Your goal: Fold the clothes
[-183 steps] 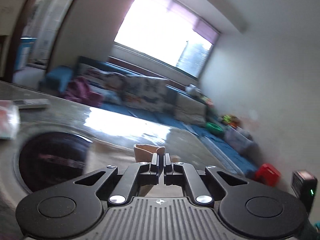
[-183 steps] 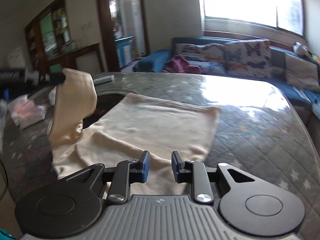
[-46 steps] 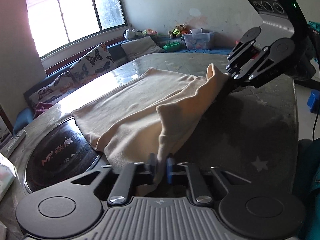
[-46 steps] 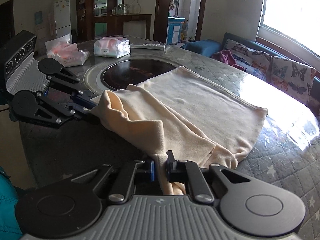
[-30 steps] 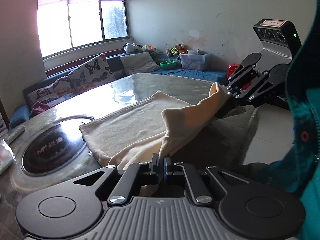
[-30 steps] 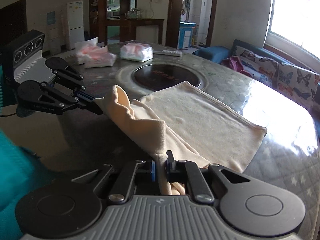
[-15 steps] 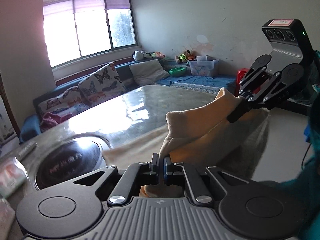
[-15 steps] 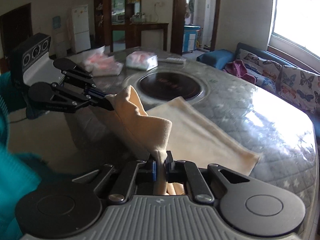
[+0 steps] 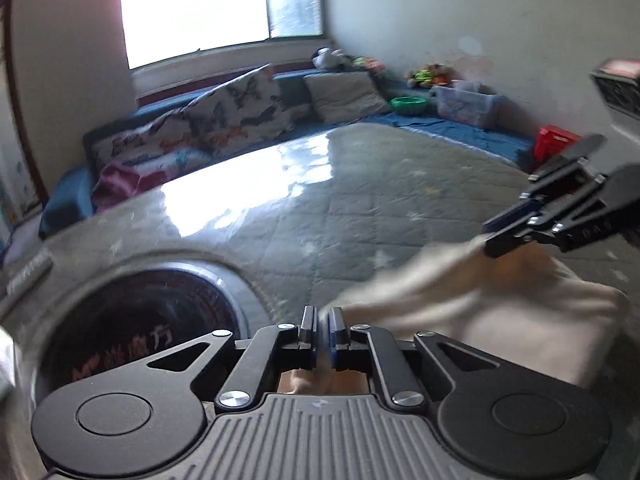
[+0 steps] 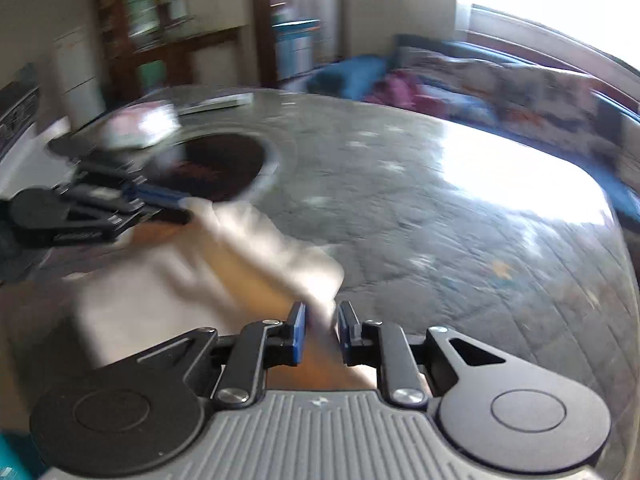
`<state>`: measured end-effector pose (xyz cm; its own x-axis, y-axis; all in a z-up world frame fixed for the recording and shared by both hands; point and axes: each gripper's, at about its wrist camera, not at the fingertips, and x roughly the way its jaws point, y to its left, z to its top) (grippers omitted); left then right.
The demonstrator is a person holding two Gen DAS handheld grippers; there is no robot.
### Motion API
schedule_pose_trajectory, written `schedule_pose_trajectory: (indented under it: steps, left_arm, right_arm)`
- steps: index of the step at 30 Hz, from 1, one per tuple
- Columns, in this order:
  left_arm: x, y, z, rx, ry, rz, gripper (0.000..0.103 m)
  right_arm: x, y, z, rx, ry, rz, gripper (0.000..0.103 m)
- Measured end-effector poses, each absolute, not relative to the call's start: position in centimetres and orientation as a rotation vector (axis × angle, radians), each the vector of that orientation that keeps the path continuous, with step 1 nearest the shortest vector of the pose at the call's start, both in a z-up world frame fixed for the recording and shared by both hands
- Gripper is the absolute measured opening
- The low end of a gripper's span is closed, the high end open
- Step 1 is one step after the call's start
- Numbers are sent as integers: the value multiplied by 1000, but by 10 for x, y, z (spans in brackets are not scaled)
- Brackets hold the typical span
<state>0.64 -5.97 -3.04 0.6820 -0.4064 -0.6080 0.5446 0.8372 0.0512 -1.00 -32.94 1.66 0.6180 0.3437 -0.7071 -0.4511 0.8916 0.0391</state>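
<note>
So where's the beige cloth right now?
The beige cloth is stretched between both grippers over the near edge of the quilted table, just right of the dark round cooktop; in the left wrist view it fills the lower right.

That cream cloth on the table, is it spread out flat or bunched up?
Bunched up, not flat. The cream cloth hangs in blurred folds between the left gripper and the right gripper, partly raised off the table.
</note>
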Motion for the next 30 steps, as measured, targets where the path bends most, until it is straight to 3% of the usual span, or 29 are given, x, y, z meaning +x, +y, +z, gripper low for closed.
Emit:
schedule_pose_trajectory:
  steps: [6, 9, 23, 30]
  left_arm:
    - [-5, -44, -12, 132, 598, -495, 9]
    - [-18, -49, -8, 94, 602, -540, 10]
    - [6, -74, -36, -26, 735, -602, 10]
    - [12, -68, -38, -80, 753, -620, 11]
  right_arm:
    - [-39, -338, 11, -36, 705, 366, 20]
    - [-50, -334, 7, -57, 687, 331, 34]
    - [-21, -317, -14, 42, 712, 155, 34]
    - [-41, -306, 1, -16, 658, 144, 34]
